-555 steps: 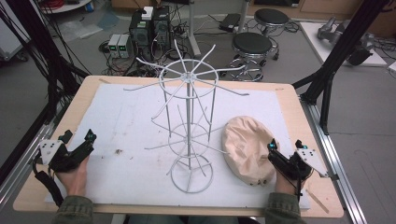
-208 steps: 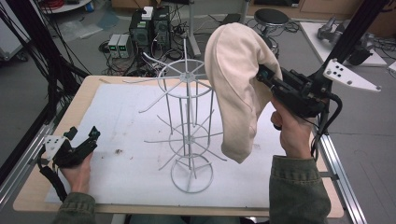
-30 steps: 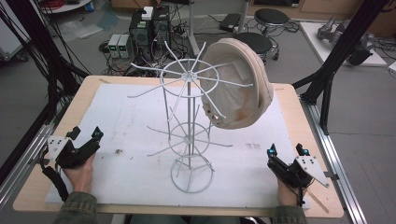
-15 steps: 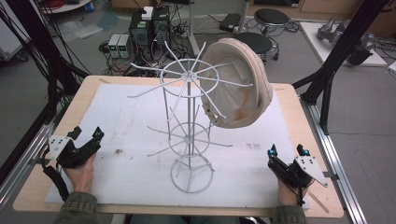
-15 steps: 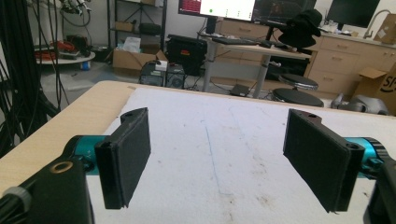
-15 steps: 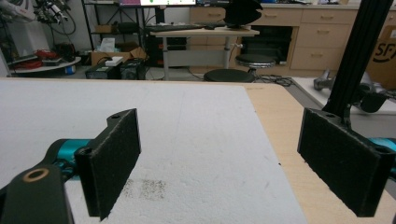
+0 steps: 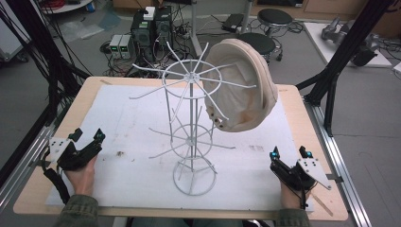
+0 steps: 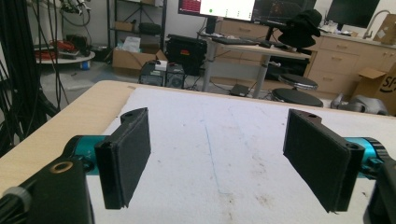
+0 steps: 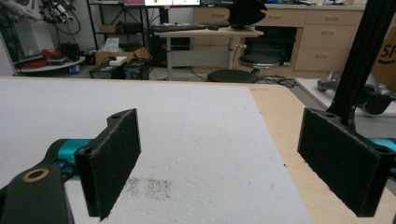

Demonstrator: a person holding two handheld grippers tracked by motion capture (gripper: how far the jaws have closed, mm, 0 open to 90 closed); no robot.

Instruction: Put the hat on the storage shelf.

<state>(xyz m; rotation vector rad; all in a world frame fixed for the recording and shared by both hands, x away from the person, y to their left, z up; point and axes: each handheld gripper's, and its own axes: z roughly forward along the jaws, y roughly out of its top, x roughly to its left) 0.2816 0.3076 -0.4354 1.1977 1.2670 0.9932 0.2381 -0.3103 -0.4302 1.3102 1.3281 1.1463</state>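
Cap [image 7: 239, 87] now hangs on the upper arms of the white wire rack [image 7: 191, 137], its hollow side turned toward you and its crown facing away, well above the desk [image 7: 293, 101]. A few seconds ago your right tool [image 7: 288, 156] held it up beside the rack; a second ago it was already hooked there, and it has not shifted since. That suggests the hanging is done and the cap sits steadily without support.

Your right tool rests at the near right corner of the desk, well apart from the rack, jaws spread wide with nothing between them; its own view looks out over the white mat [image 9: 187, 140] and bare wood. Your left tool [image 7: 87, 137] lies at the near left edge, jaws likewise apart and empty, where it has stayed throughout. Both hands are parked, so nothing more seems needed here.
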